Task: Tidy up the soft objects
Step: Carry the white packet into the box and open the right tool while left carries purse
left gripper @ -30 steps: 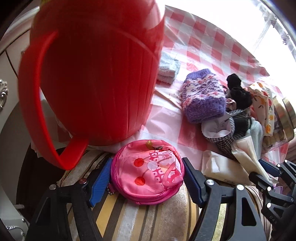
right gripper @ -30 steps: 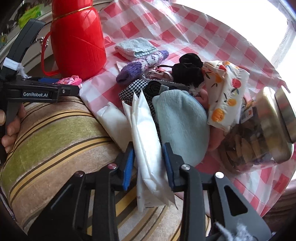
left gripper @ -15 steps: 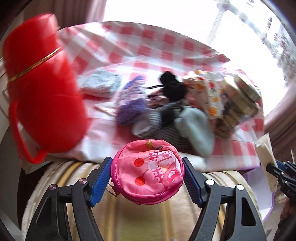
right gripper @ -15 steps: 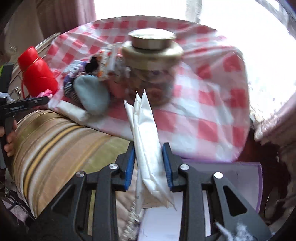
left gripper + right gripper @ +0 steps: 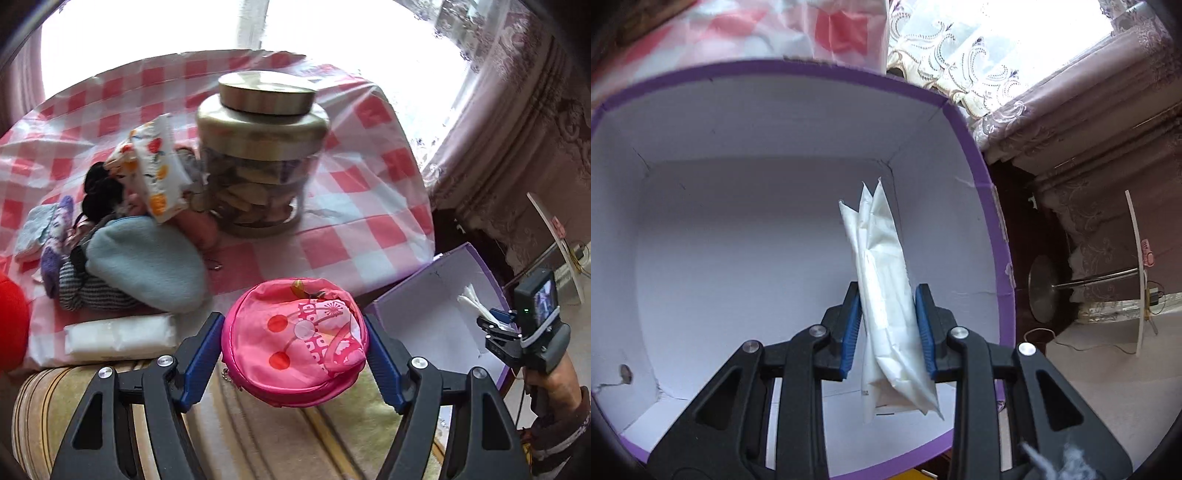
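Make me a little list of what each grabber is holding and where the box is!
left gripper: shut on round pink cherry-print pouch, above the striped cushion
right gripper: shut on white plastic-wrapped packet, over the box
purple-edged white cardboard box: open, nothing lying inside
red-checked tablecloth: holds metal-lidded glass jar, soft pile

Left wrist view across table [image 5: 369, 206], right close into box [image 5: 798, 110], box shared

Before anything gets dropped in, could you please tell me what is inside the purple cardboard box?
The purple cardboard box shows only bare white walls and floor; the white plastic packet and right tool cover part.
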`<act>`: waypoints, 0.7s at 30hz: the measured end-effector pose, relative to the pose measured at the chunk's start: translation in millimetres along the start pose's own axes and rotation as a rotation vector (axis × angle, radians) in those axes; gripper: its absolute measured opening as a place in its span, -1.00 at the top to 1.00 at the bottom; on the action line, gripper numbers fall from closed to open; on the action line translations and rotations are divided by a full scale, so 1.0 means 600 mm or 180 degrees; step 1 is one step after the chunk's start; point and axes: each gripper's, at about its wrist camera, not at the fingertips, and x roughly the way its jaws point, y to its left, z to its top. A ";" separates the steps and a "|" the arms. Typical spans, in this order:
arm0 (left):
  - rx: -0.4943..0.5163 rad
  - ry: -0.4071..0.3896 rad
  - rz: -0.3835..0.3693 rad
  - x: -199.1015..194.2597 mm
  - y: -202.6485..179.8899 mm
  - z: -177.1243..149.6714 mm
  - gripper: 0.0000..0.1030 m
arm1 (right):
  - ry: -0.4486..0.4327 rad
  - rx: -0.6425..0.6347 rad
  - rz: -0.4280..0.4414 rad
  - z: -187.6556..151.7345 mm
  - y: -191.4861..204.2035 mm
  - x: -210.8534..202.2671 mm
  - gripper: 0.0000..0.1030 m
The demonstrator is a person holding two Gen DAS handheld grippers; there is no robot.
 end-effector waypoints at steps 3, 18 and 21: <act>0.0166 0.0074 -0.0069 0.017 -0.037 0.006 -0.44 | 0.0182 -0.0158 -0.0230 -0.002 0.008 0.036 0.35; 0.0467 0.0380 -0.0169 0.085 -0.121 0.013 -0.44 | 0.0328 -0.0643 -0.0842 0.002 -0.022 0.073 -0.76; 0.0563 0.0439 -0.0249 0.096 -0.145 0.014 -0.44 | 0.0219 -0.0444 -0.0907 -0.005 -0.078 0.054 -0.76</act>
